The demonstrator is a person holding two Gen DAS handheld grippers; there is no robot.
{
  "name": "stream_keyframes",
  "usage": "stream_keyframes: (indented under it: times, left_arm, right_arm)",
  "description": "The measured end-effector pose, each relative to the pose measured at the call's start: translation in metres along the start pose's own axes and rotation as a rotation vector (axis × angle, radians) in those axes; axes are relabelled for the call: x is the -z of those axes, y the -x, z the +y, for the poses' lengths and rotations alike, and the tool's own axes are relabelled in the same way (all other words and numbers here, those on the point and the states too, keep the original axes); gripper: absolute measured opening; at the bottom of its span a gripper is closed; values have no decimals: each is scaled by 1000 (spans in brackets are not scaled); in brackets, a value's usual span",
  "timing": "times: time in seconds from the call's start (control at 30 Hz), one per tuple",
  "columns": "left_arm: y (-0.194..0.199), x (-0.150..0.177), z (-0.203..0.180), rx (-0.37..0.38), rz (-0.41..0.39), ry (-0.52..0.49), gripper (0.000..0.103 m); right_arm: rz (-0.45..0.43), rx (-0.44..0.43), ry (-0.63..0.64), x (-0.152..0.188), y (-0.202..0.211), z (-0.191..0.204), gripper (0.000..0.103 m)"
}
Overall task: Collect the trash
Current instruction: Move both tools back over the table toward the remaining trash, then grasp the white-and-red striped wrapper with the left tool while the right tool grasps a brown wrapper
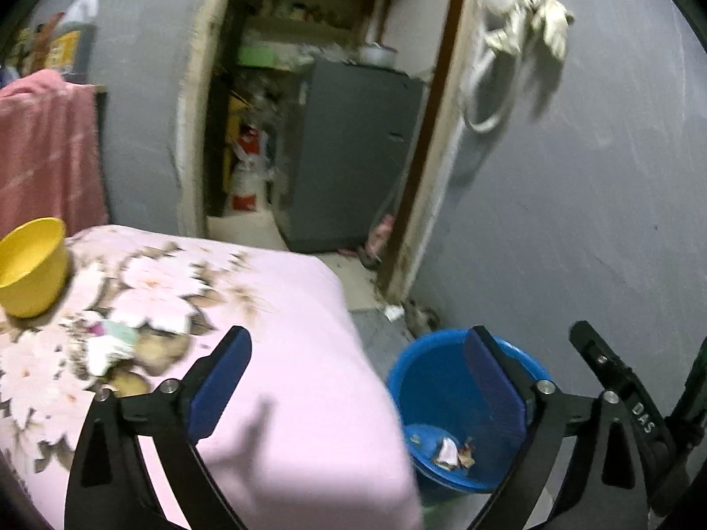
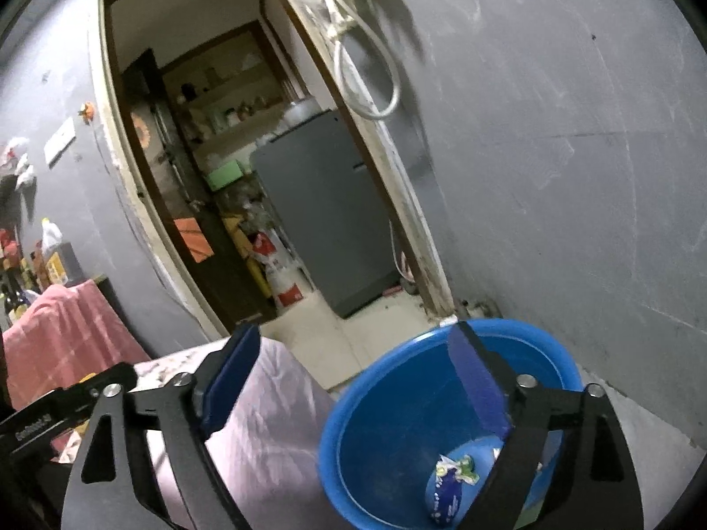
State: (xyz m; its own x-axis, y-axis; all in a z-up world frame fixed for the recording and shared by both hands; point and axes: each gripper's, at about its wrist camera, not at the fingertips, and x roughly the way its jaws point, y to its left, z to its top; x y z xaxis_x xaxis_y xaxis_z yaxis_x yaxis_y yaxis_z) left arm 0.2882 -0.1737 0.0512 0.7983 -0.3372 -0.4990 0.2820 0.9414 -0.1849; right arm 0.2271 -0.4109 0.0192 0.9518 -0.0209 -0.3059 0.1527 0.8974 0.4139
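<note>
1. The left gripper [image 1: 358, 380] has its jaws spread wide with nothing between them; in its own view they frame the corner of the bed [image 1: 274, 309] and the blue bucket [image 1: 442, 371].
2. The right gripper [image 2: 353, 375] also has its jaws spread and empty; its right blue pad sits in front of the blue bucket [image 2: 397, 397] at the lower right of that view.
3. The bucket stands on the floor just beside the bed, near the grey wall [image 1: 596, 198].
4. Trash lies at the bottom of the bucket: crumpled scraps [image 1: 455, 450] in the left view, and a blue and white wrapper [image 2: 450, 481] in the right view.
5. On the pink flowered bed cover, at the lower left of the left view, a crumpled piece of paper [image 1: 110, 344] lies near a yellow bowl [image 1: 31, 265].
6. A pink cloth [image 1: 48, 145] hangs at the left edge of the frame.
7. Through the doorway in the middle of both views stands a grey cabinet [image 2: 327, 207].
8. A white glove [image 1: 552, 22] and a looped white hose [image 2: 375, 79] hang on the wall beside the door frame.
</note>
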Motion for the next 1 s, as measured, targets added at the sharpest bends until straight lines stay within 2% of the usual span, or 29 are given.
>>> stream_keyframes:
  times: [0.07, 0.37, 0.7, 0.8, 1.0]
  left_arm:
    - [13, -2, 13, -21, -39, 20, 96]
    - [66, -1, 54, -152, -218, 25, 101]
    - [113, 17, 105, -260, -336, -5, 101]
    - [124, 25, 117, -296, -365, -29, 101]
    - [139, 40, 140, -366, -389, -37, 101]
  right_arm:
    - [-32, -22, 16, 1, 4, 9, 103]
    - [-189, -115, 189, 11, 27, 62, 103]
    - [-334, -228, 330, 32, 50, 117, 103]
    - [-357, -257, 381, 40, 53, 133, 103]
    - [-337, -303, 484, 53, 50, 166, 103]
